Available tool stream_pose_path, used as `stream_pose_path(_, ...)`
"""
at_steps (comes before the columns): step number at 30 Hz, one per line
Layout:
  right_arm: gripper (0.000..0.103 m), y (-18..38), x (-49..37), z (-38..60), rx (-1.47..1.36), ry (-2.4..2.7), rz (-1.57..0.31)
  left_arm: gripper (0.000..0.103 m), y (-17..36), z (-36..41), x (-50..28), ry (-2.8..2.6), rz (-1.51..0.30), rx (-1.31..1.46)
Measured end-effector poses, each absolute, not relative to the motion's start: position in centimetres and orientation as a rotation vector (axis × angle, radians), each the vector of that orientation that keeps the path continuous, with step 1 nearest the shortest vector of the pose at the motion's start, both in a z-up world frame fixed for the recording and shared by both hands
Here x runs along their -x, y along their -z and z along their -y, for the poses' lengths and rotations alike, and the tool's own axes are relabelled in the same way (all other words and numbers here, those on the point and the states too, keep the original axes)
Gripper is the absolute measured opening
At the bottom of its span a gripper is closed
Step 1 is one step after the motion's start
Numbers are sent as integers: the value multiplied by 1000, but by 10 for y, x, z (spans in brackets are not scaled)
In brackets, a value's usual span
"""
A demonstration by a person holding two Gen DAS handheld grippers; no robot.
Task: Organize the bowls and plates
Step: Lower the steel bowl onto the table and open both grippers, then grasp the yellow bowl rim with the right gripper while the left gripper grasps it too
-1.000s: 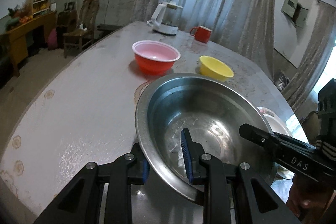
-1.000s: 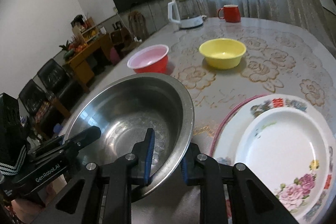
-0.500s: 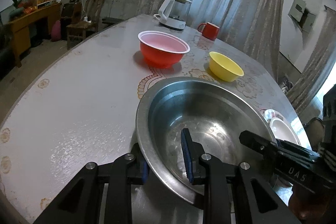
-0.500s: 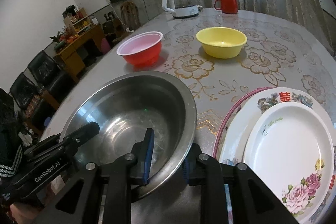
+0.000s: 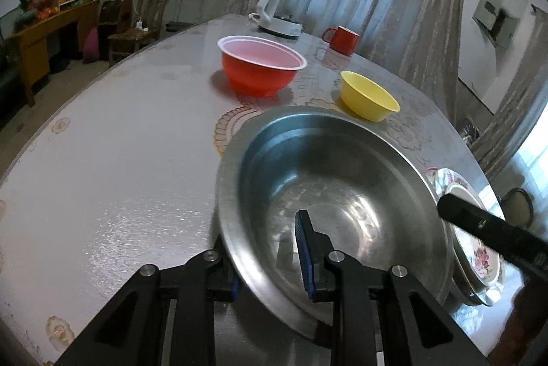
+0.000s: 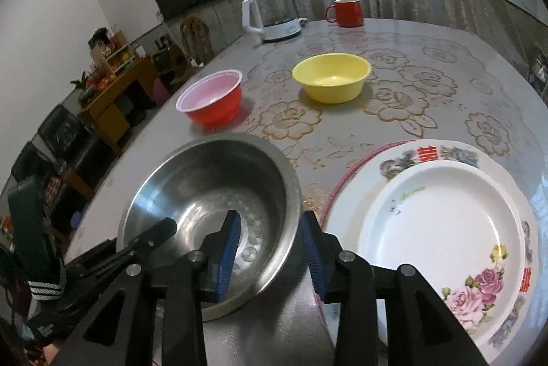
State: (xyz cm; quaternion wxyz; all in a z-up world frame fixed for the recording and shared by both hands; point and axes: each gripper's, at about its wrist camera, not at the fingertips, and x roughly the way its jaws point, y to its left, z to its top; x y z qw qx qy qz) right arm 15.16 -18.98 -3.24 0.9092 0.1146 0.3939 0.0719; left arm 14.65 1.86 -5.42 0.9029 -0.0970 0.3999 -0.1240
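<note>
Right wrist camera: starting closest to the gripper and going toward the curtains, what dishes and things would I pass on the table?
Steel bowl → red bowl → yellow bowl → white kettle → red mug.

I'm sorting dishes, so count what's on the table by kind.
Bowls: 3, namely the steel bowl, red plastic bowl and yellow plastic bowl
Stacked floral plates: at least 2
Red mug: 1
White kettle: 1
Total: at least 7

Left tongs' (image 5: pixel 269 266) outer pad hidden behind steel bowl (image 5: pixel 342 187).
</note>
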Motion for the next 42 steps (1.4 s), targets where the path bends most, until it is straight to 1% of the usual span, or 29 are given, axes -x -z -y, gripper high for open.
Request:
stream_pose_path(7,37,16,-135,207,-328,-156,-754,28,54,-16,-141,254,-823,190)
stream_pose_path(8,37,14,-134,209,-332,-156,-749,35,54,-17,-141,254,-825,192)
stream_pose_path(9,37,13,-133,212,-340,-158,-744,47,54,-20,-140,244,-832,202)
stream_pose_path(11,37,11,-130,218,-359,-159,-736,65,54,-26,-138,211,-840,229)
stream_pose_path(12,37,11,-128,220,-364,-155,-735,68,53,-31,-137,198,-835,253)
stream_pose_path(14,37,11,-126,226,-376,-145,-730,69,51,-41,-134,174,-832,293)
stream_pose_path(18,37,16,-125,236,-406,-132,-742,77,47,-50,-130,147,-831,322)
stream_pose_path(21,37,21,-123,239,-424,-135,-756,79,43,-51,-124,137,-820,335)
stream_pose_path(27,37,25,-120,238,-414,-153,-769,88,33,-36,-115,135,-795,258)
stream_pose_path(31,37,25,-119,242,-420,-151,-766,89,25,-27,-112,160,-802,243)
stream_pose_path(35,37,22,-124,246,-393,-148,-778,93,15,-21,-111,178,-792,247)
stream_pose_path(42,37,10,-152,267,-321,-117,-806,95,-1,-14,-119,199,-779,240)
